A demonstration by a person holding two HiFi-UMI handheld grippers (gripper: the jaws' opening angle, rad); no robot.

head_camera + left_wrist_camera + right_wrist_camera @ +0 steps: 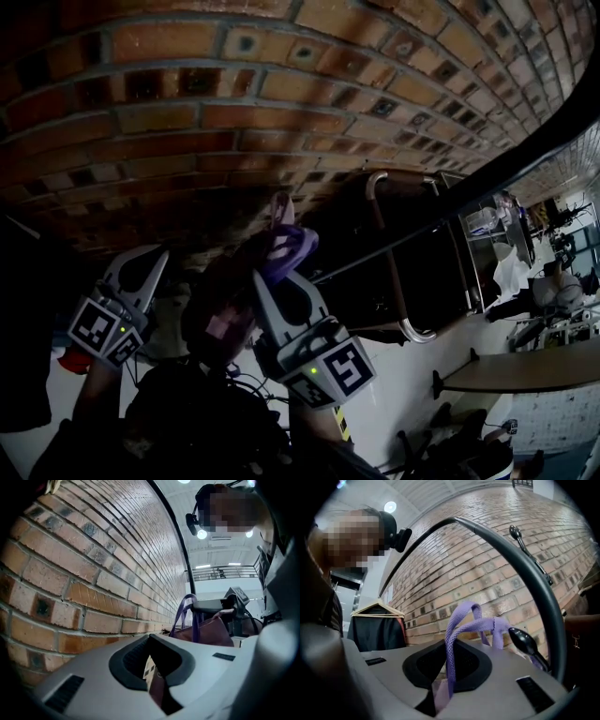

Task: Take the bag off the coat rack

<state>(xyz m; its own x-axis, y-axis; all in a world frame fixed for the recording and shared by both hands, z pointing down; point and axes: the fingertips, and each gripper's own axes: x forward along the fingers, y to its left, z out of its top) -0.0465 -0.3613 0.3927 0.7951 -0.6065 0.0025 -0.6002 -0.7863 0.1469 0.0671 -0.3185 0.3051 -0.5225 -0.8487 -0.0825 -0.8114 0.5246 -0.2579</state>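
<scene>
The bag (225,323), maroon with purple handles, hangs near the brick wall (234,94), between the two grippers. Its purple strap (452,653) runs up through the right gripper (447,670), whose jaws are clenched on it. The strap's loop lies just beside a black hook (526,642) of the coat rack (534,573). At the left, the left gripper (154,667) has its jaws slightly apart, grasping nothing.

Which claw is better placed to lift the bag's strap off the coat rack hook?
Right. The right claw is shut on the purple strap just beside the black hook. The left claw holds nothing and sits off to one side of the bag.
</scene>
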